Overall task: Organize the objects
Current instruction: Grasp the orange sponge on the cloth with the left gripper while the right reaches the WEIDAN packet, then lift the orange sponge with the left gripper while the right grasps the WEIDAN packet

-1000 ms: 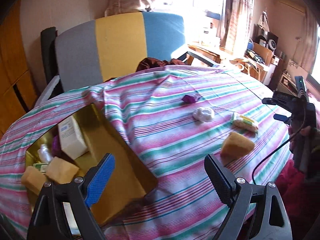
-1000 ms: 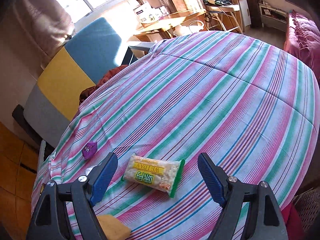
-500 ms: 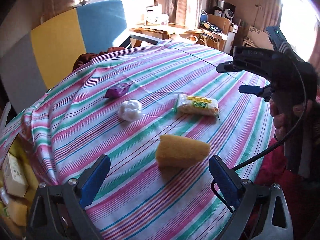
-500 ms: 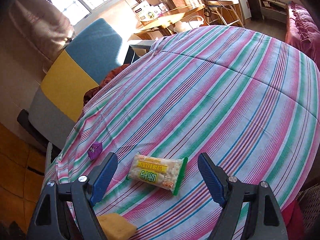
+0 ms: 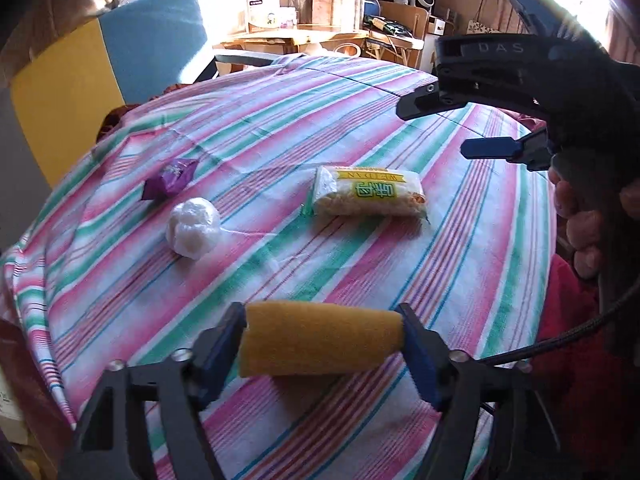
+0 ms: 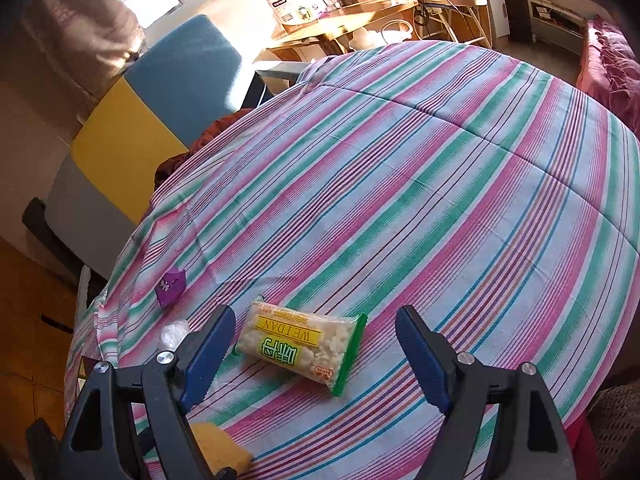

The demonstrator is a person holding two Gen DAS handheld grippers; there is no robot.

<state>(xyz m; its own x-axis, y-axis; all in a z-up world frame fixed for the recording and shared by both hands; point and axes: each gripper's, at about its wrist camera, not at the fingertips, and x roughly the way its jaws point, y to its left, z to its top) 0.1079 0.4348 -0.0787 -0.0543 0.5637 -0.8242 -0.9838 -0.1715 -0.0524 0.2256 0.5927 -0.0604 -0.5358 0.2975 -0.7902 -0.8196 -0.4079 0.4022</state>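
A yellow sponge [image 5: 320, 344] lies on the striped tablecloth [image 5: 400, 264], and my left gripper [image 5: 320, 320] is closing on it, both blue pads touching its ends. The sponge's corner shows in the right wrist view [image 6: 218, 452]. My right gripper [image 6: 314, 320] hangs open above a snack packet [image 6: 300, 346] with yellow and green print, not touching it. The left wrist view shows that packet [image 5: 368, 190] further back, with the right gripper [image 5: 448, 126] over its right side.
A white plastic wad [image 5: 194, 226] and a purple wrapper [image 5: 170, 178] lie left of the packet. A person's hand [image 5: 580, 220] holds the right gripper. A grey, yellow and blue chair [image 6: 132, 120] stands behind the table. Bare cloth [image 6: 440, 200] stretches to the right.
The left gripper swung right, away from the gold box, came down over the sponge and closed its jaws onto it. The right gripper stayed above the packet.
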